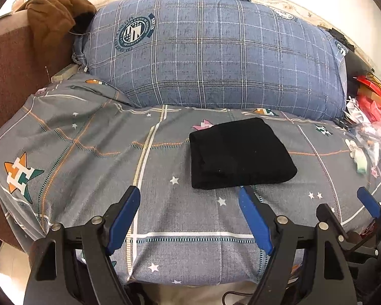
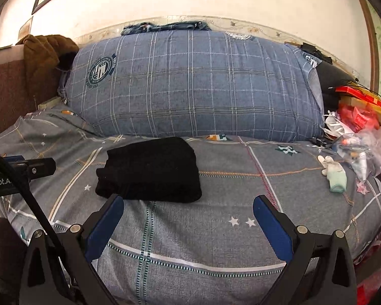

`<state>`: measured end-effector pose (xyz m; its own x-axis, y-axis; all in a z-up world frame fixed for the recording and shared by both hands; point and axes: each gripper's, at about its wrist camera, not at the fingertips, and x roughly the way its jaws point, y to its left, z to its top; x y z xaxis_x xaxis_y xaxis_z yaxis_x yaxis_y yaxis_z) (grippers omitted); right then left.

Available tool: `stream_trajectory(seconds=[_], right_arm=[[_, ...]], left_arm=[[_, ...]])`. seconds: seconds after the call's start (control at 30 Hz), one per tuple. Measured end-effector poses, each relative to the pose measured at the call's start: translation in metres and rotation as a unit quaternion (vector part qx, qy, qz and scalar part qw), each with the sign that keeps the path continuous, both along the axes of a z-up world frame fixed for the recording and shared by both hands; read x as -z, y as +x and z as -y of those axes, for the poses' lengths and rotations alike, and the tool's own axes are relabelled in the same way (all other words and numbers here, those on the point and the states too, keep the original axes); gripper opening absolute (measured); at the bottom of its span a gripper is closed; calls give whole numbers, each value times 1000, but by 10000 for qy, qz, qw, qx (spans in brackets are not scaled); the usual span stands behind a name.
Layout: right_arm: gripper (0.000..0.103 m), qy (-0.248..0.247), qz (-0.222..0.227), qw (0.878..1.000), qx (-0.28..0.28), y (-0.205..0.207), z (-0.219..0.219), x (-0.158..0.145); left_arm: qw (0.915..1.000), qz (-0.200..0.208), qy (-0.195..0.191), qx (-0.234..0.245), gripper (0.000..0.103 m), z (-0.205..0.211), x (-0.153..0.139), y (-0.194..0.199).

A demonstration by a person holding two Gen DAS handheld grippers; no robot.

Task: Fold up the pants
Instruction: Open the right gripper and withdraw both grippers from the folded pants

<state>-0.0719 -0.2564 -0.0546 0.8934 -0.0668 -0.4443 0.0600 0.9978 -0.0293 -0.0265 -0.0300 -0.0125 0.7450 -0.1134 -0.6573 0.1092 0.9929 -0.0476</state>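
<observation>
Black pants [image 1: 241, 153], folded into a compact square, lie on a grey star-print bedsheet [image 1: 101, 139]. The left gripper [image 1: 188, 195] and right gripper [image 2: 188, 204] hover just below the bundle in frame, jaws spread wide and empty.

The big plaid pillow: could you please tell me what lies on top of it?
A bundle of denim fabric lies along the top of the plaid pillow, against the wall. Its far part is hidden behind the pillow's crest.

Home bedroom, bed [image 1: 89, 139], pillow [image 1: 216, 58]
</observation>
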Motion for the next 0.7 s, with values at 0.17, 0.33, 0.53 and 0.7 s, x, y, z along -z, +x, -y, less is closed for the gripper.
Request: stream_trajectory(seconds=[0.17,0.33,0.53,0.7], right_arm=[[103,-14,-139,9999,-72,3,-2,6],[103,52,-259,9996,-106,6,-2,11],[103,42,-354,9992,-167,7,-4,14],[103,10,-405,9990,-208,8,-9,16]], left_arm=[[10000,-66,-10,-37,79,-3,4,3],[9999,-98,-15,-76,79,-4,6,4],[9998,-138,-11,-105,79,-5,9,5],[9998,-163,-38,-106,79,-8,11,5]])
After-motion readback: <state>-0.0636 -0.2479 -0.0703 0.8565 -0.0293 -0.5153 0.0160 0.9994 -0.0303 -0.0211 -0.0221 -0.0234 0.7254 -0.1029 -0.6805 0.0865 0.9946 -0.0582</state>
